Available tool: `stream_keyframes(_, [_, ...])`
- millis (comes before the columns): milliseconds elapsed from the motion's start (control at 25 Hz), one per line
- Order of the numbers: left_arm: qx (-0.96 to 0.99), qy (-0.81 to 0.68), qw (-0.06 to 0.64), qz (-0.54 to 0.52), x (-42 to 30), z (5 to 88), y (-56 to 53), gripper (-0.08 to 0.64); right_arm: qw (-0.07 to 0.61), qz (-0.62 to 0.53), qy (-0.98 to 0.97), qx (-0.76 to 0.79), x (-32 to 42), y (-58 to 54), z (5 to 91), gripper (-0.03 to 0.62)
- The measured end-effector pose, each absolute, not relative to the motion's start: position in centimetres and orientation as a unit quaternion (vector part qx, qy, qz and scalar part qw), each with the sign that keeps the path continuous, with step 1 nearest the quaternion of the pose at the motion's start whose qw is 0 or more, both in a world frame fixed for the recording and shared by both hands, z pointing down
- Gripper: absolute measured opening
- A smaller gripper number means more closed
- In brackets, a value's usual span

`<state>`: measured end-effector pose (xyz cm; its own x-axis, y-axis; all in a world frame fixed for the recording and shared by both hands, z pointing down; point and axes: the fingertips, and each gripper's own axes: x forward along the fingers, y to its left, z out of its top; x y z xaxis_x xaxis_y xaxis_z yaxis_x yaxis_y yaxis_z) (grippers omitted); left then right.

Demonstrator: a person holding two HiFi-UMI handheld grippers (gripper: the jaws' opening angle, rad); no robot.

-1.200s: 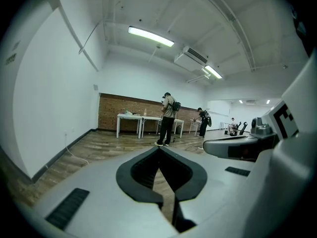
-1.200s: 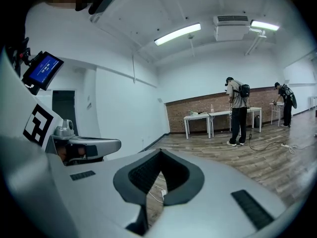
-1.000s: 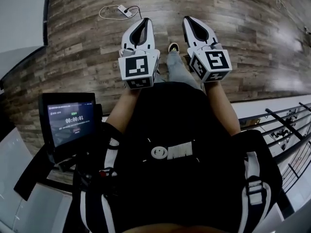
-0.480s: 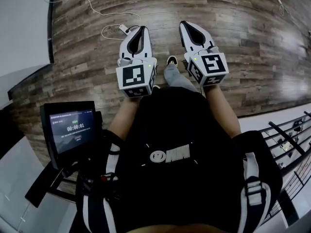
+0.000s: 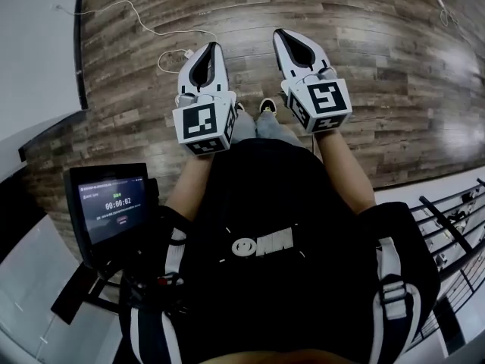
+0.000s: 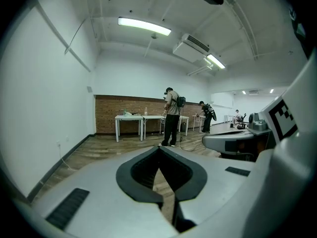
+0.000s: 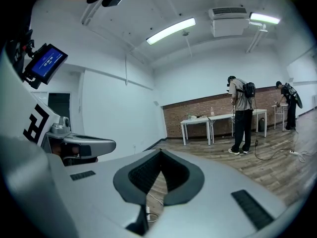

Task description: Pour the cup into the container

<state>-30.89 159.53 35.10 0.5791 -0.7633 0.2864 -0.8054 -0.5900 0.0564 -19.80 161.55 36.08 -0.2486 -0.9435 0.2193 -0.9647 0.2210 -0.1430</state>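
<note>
Neither a cup nor a container can be made out in any view. In the head view my left gripper (image 5: 210, 48) and right gripper (image 5: 281, 34) are held side by side in front of the person's body, over the wooden floor. Both point forward, a little below level. Each is shut with nothing between its jaws, as the left gripper view (image 6: 159, 148) and the right gripper view (image 7: 160, 152) confirm. The right gripper's body (image 6: 237, 143) shows at the right of the left gripper view.
White tables (image 6: 130, 118) stand far ahead against a brick wall, with a bottle on one. Two people (image 6: 172, 118) stand near them. A white power strip and cable (image 5: 186, 54) lie on the floor ahead. A tablet (image 5: 115, 203) hangs at my left; a railing (image 5: 455, 207) runs at right.
The floor and the cable have slid down and nearer in the head view as the person walks forward. Both grippers stay shut, side by side.
</note>
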Motion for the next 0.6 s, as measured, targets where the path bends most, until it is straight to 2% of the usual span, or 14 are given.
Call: stream_keyframes(600, [0.894, -0.422, 0.103, 0.111, -32.5, 36.2, 144.0, -0.003, 0.081, 0.117, -0.779, 0.61, -23.0, 145.5, 36.0, -0.006])
